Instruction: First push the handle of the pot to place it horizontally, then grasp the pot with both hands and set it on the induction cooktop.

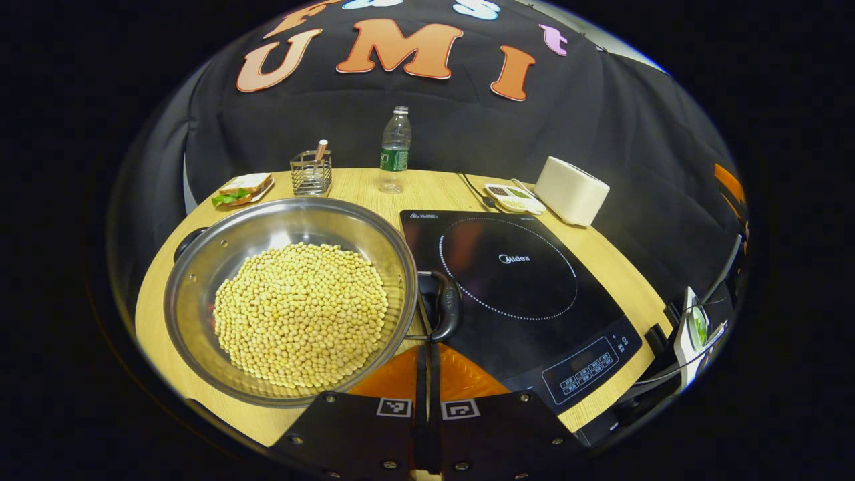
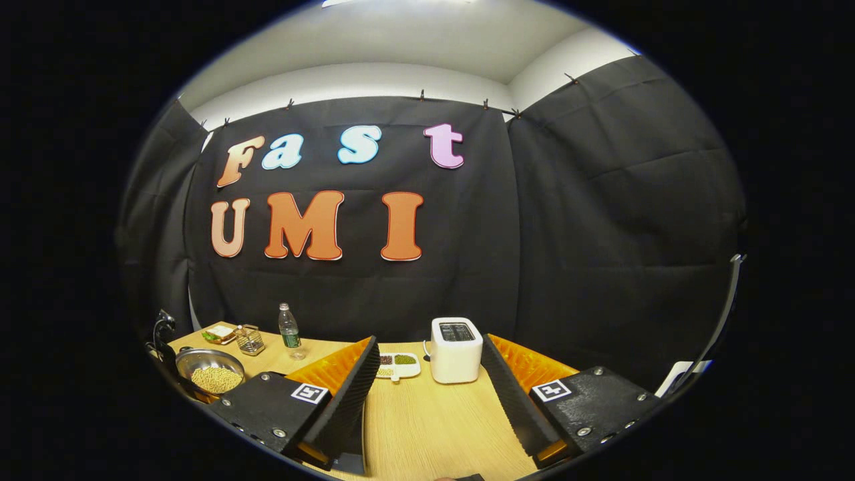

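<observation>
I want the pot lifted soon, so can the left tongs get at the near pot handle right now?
Probably yes. The left tongs sit closed right behind the handle, with nothing between them; they would have to open first to grip it.

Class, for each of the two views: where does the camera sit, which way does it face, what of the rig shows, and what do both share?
Left gripper view: rides the left gripper, low over the table, facing the pot of beans and the cooktop; jaws closed by the pot's handle.
Right gripper view: rides the right gripper, aimed higher at the toaster; jaws apart.
Shared: pot, water bottle, toaster, wooden table.
</observation>
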### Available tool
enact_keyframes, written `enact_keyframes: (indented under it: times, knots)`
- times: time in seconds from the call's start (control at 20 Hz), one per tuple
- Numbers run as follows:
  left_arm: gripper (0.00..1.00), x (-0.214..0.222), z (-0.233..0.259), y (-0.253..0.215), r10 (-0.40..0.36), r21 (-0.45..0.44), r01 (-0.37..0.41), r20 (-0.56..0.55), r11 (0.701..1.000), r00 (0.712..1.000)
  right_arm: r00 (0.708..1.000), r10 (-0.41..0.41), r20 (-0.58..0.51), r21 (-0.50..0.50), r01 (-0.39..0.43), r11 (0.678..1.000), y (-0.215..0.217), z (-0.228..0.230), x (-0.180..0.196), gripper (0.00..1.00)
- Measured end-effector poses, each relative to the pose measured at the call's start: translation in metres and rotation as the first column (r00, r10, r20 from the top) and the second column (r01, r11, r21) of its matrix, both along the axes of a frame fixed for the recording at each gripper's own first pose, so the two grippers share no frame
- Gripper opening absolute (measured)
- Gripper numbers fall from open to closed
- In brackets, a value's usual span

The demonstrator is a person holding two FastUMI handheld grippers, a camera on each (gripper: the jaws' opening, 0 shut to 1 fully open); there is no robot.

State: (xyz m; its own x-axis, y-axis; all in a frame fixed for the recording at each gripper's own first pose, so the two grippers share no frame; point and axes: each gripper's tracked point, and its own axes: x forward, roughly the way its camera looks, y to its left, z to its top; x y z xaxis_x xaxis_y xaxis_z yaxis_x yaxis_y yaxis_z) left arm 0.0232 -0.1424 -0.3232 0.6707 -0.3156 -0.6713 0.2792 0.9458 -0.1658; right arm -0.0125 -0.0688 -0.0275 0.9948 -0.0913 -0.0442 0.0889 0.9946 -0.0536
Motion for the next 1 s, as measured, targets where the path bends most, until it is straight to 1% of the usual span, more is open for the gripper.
enact_keyframes:
  times: [0.25,0.35,0.6,0.8,0.9,1.0]
  knots:
    - [0.00,0.012,0.000,-0.002,-0.002,0.019,0.001,0.010,1.000,1.000,1.000,-0.001,-0.016,0.000,0.001,1.000,0.000,-0.008,0.006,0.95]
    - [0.01,0.016,0.000,-0.003,0.002,0.009,-0.002,0.009,1.000,1.000,1.000,-0.003,-0.022,0.001,0.003,1.000,0.001,-0.010,0.008,0.95]
    - [0.00,0.024,-0.002,-0.008,-0.007,0.003,0.006,0.012,1.000,1.000,0.999,-0.008,-0.035,-0.007,0.008,1.000,0.004,-0.014,0.011,0.95]
    - [0.01,0.031,-0.002,-0.012,-0.010,-0.023,0.010,0.006,1.000,1.000,0.999,-0.009,-0.044,-0.012,0.008,1.000,0.013,-0.016,0.013,0.95]
    - [0.00,0.033,-0.002,-0.013,-0.019,-0.023,0.019,0.007,1.000,1.000,0.999,-0.007,-0.052,-0.009,0.006,1.000,0.020,-0.018,0.013,0.95]
    - [0.01,0.033,-0.001,-0.014,-0.043,-0.013,0.044,0.003,0.999,0.999,0.998,-0.002,-0.061,-0.004,0.002,1.000,0.030,-0.020,0.015,0.95]
